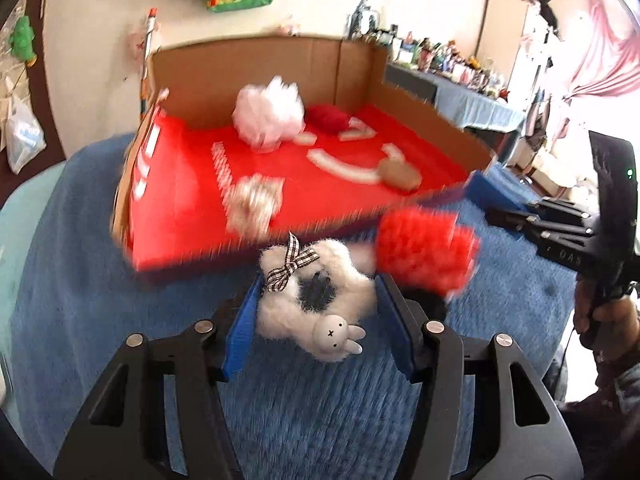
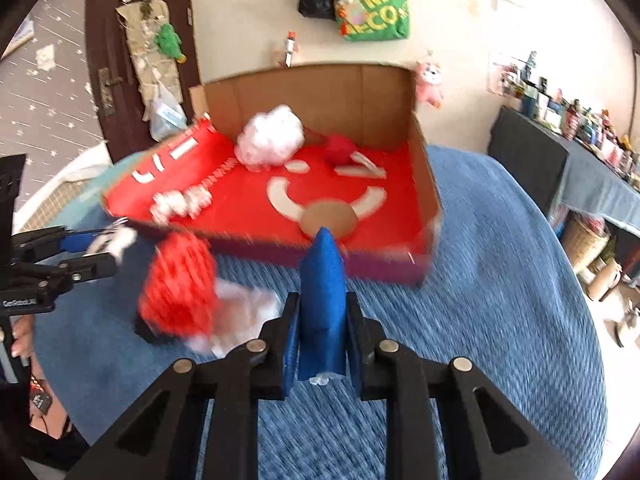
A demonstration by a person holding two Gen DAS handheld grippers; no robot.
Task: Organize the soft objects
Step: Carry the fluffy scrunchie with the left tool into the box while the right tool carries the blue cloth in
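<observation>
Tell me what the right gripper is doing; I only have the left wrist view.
Observer: The right gripper is shut, blue pads together, and I see nothing gripped between them.
Operator: Check the side of the red fuzzy thing that faces away from me.
Observer: White crumpled material lies against the red fuzzy thing on the blue blanket.
Operator: Report what's past the blanket's right edge.
Observer: A wicker basket stands on the floor there.
</observation>
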